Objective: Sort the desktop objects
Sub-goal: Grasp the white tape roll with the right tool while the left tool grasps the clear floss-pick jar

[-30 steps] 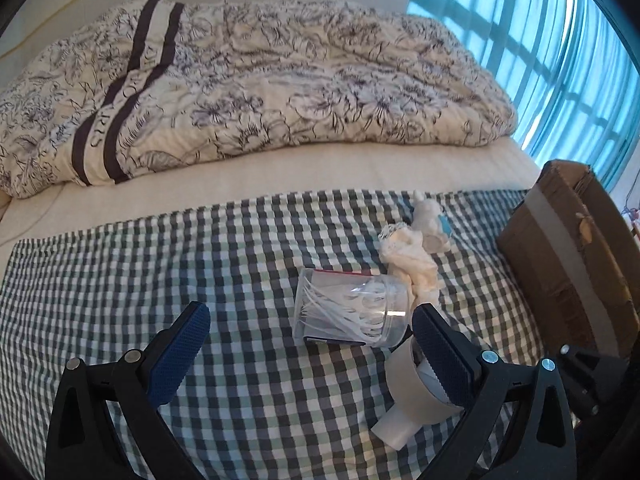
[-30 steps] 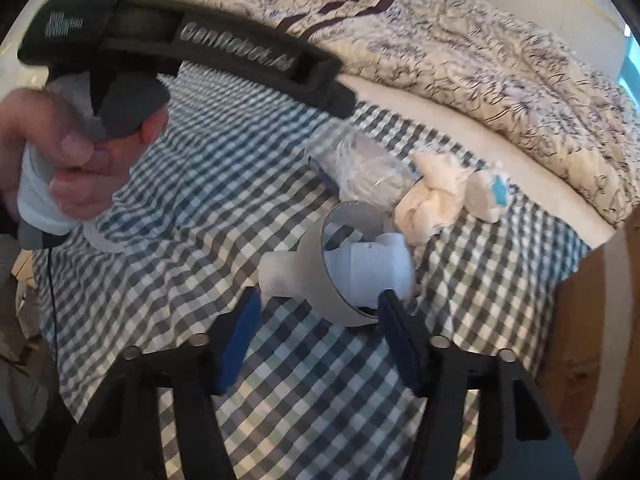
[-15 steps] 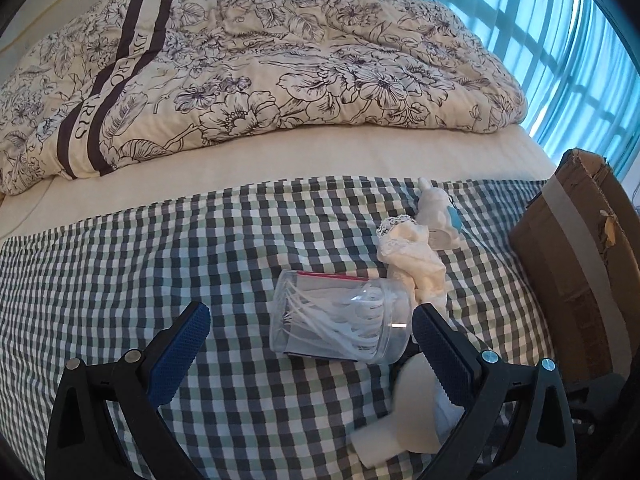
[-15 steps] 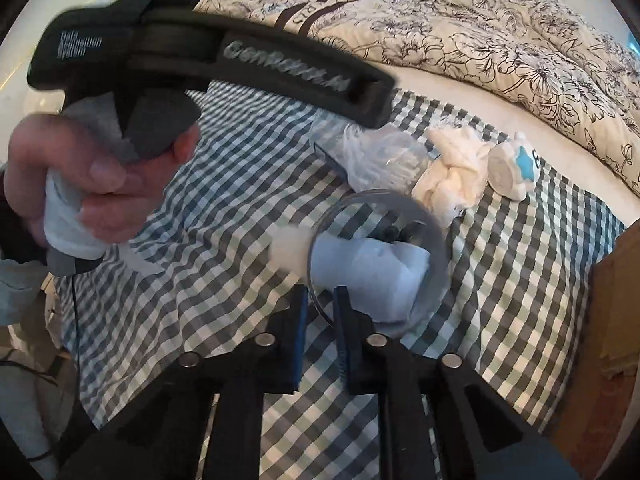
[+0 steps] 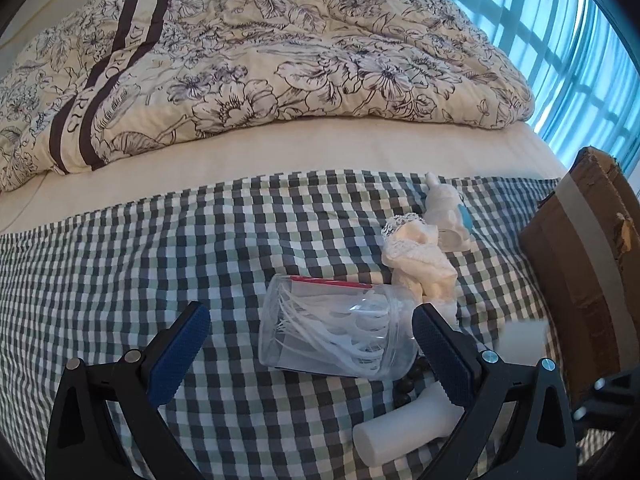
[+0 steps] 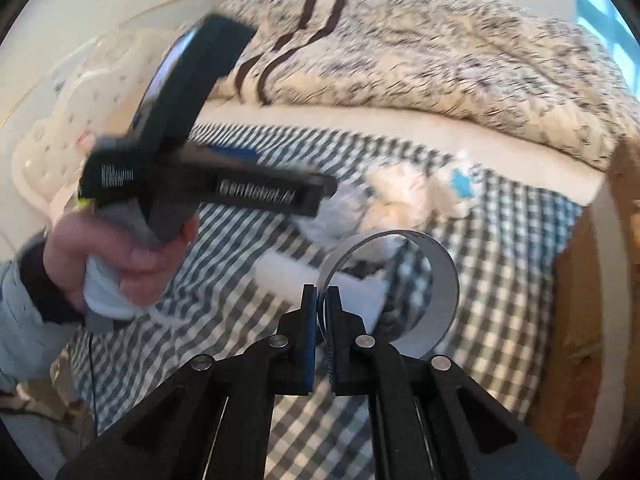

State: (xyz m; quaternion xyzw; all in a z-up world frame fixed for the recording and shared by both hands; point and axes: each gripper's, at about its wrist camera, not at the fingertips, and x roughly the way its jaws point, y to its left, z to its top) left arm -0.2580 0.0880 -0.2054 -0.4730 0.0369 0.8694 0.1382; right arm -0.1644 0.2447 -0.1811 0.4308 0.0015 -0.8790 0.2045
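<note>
At the bottom centre of the right wrist view, the right gripper [image 6: 320, 308] is pinching the near rim of a grey tape roll [image 6: 432, 280], its two pads pressed almost together on the thin wall; the roll is standing up from the fingertips just right of centre, above the checked cloth [image 6: 500, 280]. In the left half of that blurred view a hand [image 6: 120, 256] is gripping the handle of the left gripper.

In the left wrist view, the left gripper [image 5: 310, 344] is sitting at the bottom of the frame with its blue pads spread wide and nothing between them. Just beyond the fingertips, at lower centre, a clear jar of floss picks [image 5: 336, 328] is lying on its side. A white bottle [image 5: 404, 428] is lying at the lower right, beside some dark beads [image 5: 408, 384]. Past the jar, a cream lace cloth bundle [image 5: 420, 264] is touching a small white figure [image 5: 446, 216]. A cardboard box [image 5: 580, 280] is filling the right edge. A flowered quilt [image 5: 260, 60] is spreading across the top of the frame, with blue curtains [image 5: 560, 40] at the upper right.
</note>
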